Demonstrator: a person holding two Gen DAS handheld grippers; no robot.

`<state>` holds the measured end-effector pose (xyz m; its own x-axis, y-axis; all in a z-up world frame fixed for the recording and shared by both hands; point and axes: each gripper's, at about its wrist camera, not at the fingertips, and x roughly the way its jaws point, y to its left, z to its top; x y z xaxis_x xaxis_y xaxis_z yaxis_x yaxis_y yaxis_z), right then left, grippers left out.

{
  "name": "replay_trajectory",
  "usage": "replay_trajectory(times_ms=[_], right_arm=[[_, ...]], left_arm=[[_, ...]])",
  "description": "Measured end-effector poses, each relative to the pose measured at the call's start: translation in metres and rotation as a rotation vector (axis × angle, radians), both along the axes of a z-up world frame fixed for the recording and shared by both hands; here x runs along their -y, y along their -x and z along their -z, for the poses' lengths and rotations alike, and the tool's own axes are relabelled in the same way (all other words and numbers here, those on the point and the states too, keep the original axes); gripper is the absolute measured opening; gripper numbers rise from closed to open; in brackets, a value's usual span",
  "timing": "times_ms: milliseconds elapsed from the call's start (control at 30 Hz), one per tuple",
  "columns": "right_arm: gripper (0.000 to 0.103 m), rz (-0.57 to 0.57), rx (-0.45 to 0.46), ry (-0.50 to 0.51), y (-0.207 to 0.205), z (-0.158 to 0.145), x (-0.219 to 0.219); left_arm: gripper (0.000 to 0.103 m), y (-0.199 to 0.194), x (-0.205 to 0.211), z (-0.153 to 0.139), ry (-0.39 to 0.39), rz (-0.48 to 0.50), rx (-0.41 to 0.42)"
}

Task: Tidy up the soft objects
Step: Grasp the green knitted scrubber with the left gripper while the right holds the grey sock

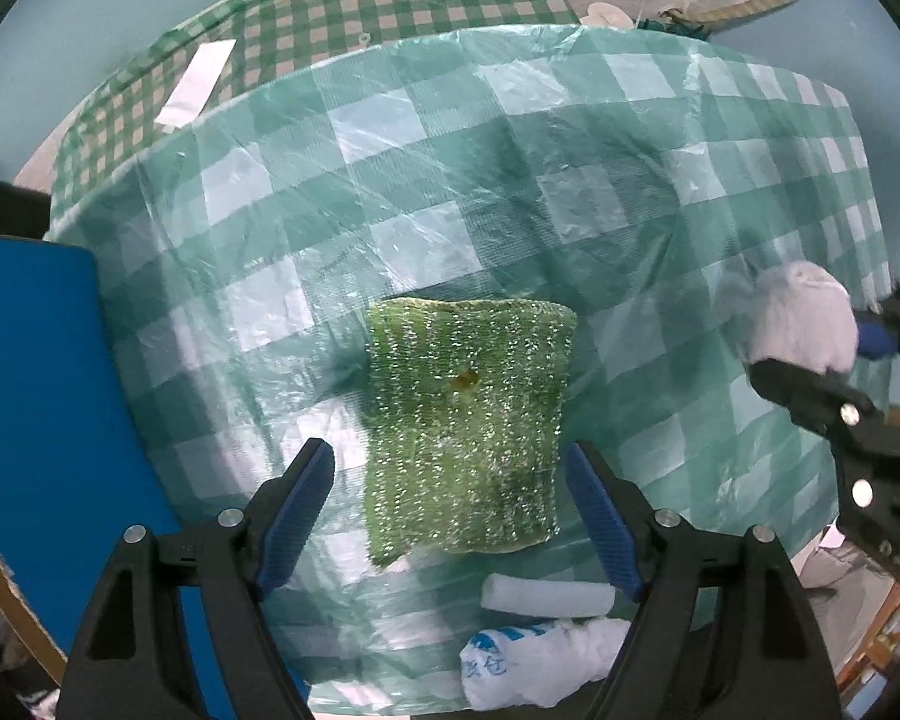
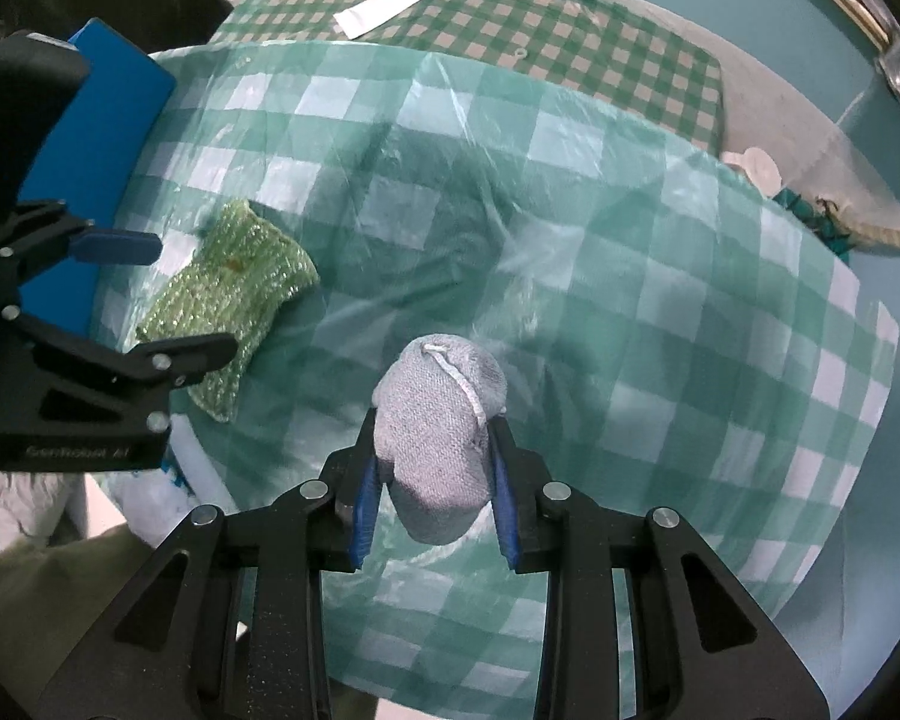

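While the left wrist camera looks straight down, it shows a table under a thin green-and-white checked plastic sheet (image 1: 510, 180), wrinkled and shiny. Behind it stands a second surface with a smaller green check (image 1: 390, 6), and a white strip (image 1: 195, 81) lies on it. A blue panel (image 1: 30, 390) rises along the table's left edge. The left gripper (image 1: 450, 516) has its jaws spread wide, and the green glittery scrubbing cloth (image 1: 465, 420) lies flat between them; the pads do not touch it. Near the front edge lie a white roll (image 1: 546, 594) and a printed white bag (image 1: 534, 660), partly cut off by the gripper. At the right edge, a pale grey bundle shows, blurred.

From the right wrist camera, the right gripper (image 2: 435, 480) is clenched on a grey knitted sock bundle (image 2: 438, 438), with a white cord across its top. The bundle hangs over the middle of the sheet, where much free surface remains to the right. The cloth lies at left beside the blue panel, its lower corner hidden by the left gripper. Whether the bundle touches the sheet, I cannot tell.
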<state>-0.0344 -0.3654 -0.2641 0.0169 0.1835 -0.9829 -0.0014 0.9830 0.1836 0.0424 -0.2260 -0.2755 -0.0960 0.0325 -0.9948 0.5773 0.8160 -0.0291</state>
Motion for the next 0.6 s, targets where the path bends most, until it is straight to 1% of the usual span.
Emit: replay_trajectory(times_ms=[233, 333, 400, 500, 600], right_arm=[[0.031, 0.026, 0.001, -0.013, 0.009, -0.001, 0.006], [0.031, 0.031, 0.002, -0.021, 0.01, -0.001, 0.006], [0.031, 0.032, 0.002, -0.025, 0.011, 0.0, 0.005], [0.031, 0.033, 0.002, -0.033, 0.012, 0.001, 0.005], [0.031, 0.03, 0.0, -0.037, 0.015, 0.0, 0.001]], left_arm=[[0.081, 0.012, 0.009, 0.007, -0.033, 0.055, 0.024], [0.08, 0.016, 0.008, 0.011, -0.044, 0.06, 0.025], [0.078, 0.017, 0.006, 0.014, -0.049, 0.056, 0.023], [0.072, 0.017, 0.0, 0.017, -0.05, 0.048, 0.017], [0.066, 0.019, -0.005, 0.014, -0.03, 0.034, 0.019]])
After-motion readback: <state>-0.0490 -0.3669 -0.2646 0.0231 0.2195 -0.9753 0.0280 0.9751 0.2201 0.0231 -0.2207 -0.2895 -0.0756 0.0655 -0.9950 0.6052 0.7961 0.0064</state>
